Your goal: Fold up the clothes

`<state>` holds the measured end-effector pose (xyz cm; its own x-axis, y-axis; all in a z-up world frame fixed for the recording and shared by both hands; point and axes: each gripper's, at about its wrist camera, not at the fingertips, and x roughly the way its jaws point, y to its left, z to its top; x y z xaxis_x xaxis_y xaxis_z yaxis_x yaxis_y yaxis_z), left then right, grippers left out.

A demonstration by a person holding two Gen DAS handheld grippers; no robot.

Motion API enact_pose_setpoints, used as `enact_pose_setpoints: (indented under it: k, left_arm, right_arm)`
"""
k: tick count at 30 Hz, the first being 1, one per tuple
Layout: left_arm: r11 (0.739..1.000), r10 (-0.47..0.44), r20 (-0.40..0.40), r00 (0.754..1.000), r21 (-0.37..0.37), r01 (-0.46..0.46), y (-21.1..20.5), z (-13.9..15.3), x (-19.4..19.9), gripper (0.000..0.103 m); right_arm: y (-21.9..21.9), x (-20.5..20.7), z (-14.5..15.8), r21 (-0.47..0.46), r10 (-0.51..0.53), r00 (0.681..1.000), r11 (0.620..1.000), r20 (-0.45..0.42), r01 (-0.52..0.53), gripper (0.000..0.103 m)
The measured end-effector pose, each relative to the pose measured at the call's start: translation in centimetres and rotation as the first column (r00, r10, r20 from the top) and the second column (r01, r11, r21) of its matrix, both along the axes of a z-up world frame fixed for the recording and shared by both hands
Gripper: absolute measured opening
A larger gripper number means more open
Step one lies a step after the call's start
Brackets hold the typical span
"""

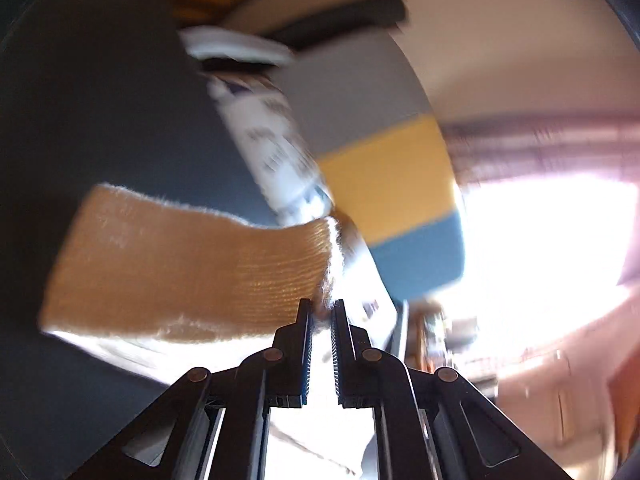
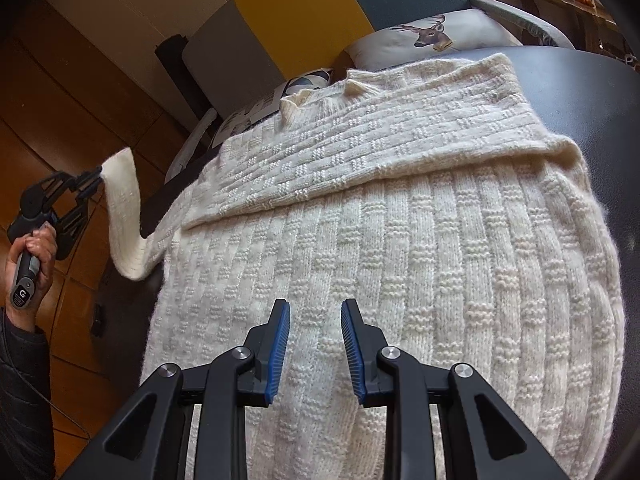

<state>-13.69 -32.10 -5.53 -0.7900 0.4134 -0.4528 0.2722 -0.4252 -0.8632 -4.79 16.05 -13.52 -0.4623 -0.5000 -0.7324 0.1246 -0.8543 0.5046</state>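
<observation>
A cream knitted sweater point(image 2: 400, 240) lies flat on a dark round table point(image 2: 592, 92), its right sleeve folded across the chest. My left gripper point(image 2: 94, 176) is out past the table's left edge, shut on the cuff of the left sleeve point(image 2: 124, 208), which it holds lifted off the table. In the blurred left wrist view the sleeve cuff point(image 1: 192, 264) looks tan and is pinched between the left gripper's point(image 1: 322, 304) fingertips. My right gripper point(image 2: 315, 308) is open and empty, hovering just above the sweater's lower body.
A chair with grey, yellow and blue panels point(image 2: 296, 12) stands behind the table, with a deer-print cushion point(image 2: 428, 36) and papers point(image 2: 248, 112) near the far edge. Wooden floor point(image 2: 60, 80) lies to the left. A bright window point(image 1: 540, 248) glares in the left wrist view.
</observation>
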Motion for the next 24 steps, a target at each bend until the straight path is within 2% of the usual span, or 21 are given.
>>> enact_pose_setpoints:
  k: [3,6,10,13,17,19,21,22,24]
  left_arm:
    - [0.996,-0.088,0.0,0.996,0.003,0.088,4.6,0.2,-3.4,0.009]
    - [0.984,-0.181,0.017,0.983,0.004,0.181,9.9,-0.5,-4.9,0.009]
    - [0.951,-0.3,0.085,0.95,-0.047,0.305,16.0,-2.8,-7.4,0.009]
    - [0.924,-0.364,0.141,0.921,-0.069,0.376,19.8,-4.7,-6.5,0.009]
    - [0.896,-0.409,0.168,0.897,-0.113,0.43,21.7,-5.7,-6.3,0.009]
    - [0.892,-0.417,0.167,0.893,-0.113,0.438,21.8,-5.7,-5.8,0.009]
    - [0.898,-0.419,0.134,0.898,-0.087,0.432,20.7,-5.4,-4.9,0.009]
    - [0.903,-0.412,0.122,0.903,-0.075,0.422,19.8,-5.4,-4.6,0.013]
    - [0.917,-0.391,0.096,0.915,-0.041,0.396,17.9,-5.4,-3.6,0.015]
  right_arm:
    - [0.7,-0.3,-0.5,-0.01,-0.019,1.0,1.0,0.018,0.019,0.027]
    - [0.9,-0.6,-0.6,0.0,-0.014,1.0,1.0,0.005,0.014,0.027]
    - [0.9,-1.1,-0.4,0.02,0.012,1.0,1.0,-0.026,-0.012,0.027]
    - [0.9,-2.0,-0.3,-0.017,0.037,0.999,0.999,-0.027,-0.037,0.027]
    - [1.0,-4.3,-0.2,-0.174,0.036,0.999,0.984,0.013,-0.033,0.027]
    - [1.0,-5.8,-0.2,-0.258,0.021,0.998,0.966,0.051,-0.008,0.028]
    - [0.4,-7.6,-0.7,-0.382,0.026,0.995,0.924,0.098,0.014,0.029]
    - [0.2,-8.4,-0.9,-0.442,0.031,0.992,0.897,0.121,0.026,0.029]
    - [-1.1,-10.1,-1.3,-0.521,0.043,0.987,0.853,0.154,0.044,0.029]
